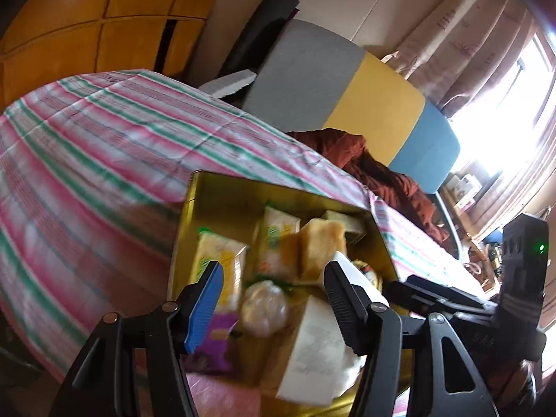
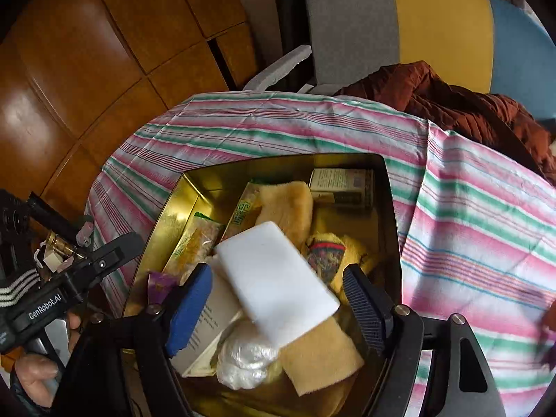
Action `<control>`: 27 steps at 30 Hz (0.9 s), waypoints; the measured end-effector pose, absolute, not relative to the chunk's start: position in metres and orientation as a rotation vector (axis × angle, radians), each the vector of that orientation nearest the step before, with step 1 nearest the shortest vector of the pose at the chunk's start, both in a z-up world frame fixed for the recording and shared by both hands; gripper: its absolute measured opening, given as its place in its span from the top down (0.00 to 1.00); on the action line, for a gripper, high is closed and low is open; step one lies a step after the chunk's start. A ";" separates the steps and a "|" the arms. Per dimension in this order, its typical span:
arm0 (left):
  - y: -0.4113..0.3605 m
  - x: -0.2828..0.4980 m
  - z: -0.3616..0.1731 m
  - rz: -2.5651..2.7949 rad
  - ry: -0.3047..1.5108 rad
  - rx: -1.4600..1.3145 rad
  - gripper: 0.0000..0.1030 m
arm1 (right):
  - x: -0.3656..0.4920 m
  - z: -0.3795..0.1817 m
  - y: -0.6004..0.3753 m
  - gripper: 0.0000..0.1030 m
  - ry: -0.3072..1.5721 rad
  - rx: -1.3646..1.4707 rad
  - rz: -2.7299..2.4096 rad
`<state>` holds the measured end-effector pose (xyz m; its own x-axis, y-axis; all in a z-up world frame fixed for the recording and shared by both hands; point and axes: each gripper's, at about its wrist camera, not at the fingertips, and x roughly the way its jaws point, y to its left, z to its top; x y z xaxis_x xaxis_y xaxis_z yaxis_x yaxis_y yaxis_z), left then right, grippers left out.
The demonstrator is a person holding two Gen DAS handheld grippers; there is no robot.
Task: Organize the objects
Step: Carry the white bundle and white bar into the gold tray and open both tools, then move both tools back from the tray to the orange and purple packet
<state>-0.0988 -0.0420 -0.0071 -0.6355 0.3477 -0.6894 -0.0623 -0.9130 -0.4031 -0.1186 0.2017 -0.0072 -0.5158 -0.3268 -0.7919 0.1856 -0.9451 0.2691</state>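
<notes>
Right gripper [image 2: 278, 299] hangs wide open over the gold tin [image 2: 194, 187], gripping nothing; a white block [image 2: 274, 278] lies tilted between its fingers atop packets. Left gripper [image 1: 274, 299] likewise stands open and empty above the tin [image 1: 222, 191]. The tin rests on the striped counter [image 2: 469, 208].

Striped pink, green and white cloth [image 2: 469, 229] covers the bench, creased and hanging over the far edge. Behind it a sofa backrest [image 2: 441, 27] in grey, yellow and blue blocks, with a rumpled rust-brown quilted jacket [image 2: 462, 104] lying on the seat against the cloth edge. Orange-brown wooden cabinet panels [image 2: 104, 52] on the left, a dark rolled mat [image 1: 267, 31] leaning upright beside the sofa, pinkish curtains [image 1: 486, 41] by a bright window.
</notes>
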 end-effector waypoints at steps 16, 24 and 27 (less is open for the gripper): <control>-0.024 -0.054 -0.001 2.727 -0.236 -1.165 0.41 | -0.068 -0.009 0.208 0.05 -0.203 1.340 -2.587; -0.004 -0.036 0.006 2.723 -0.129 -1.122 0.41 | -0.051 -0.006 0.218 0.03 -0.226 1.328 -2.611; 0.005 -0.030 0.009 2.715 -0.082 -1.101 0.41 | -0.045 -0.004 0.224 0.03 -0.229 1.321 -2.630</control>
<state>-0.0298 0.0047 0.0090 -0.6989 0.2148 -0.6822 -0.1731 -0.9763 -0.1300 -0.0448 0.2237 -0.0044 -0.5853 -0.2364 -0.7755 0.0990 -0.9702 0.2211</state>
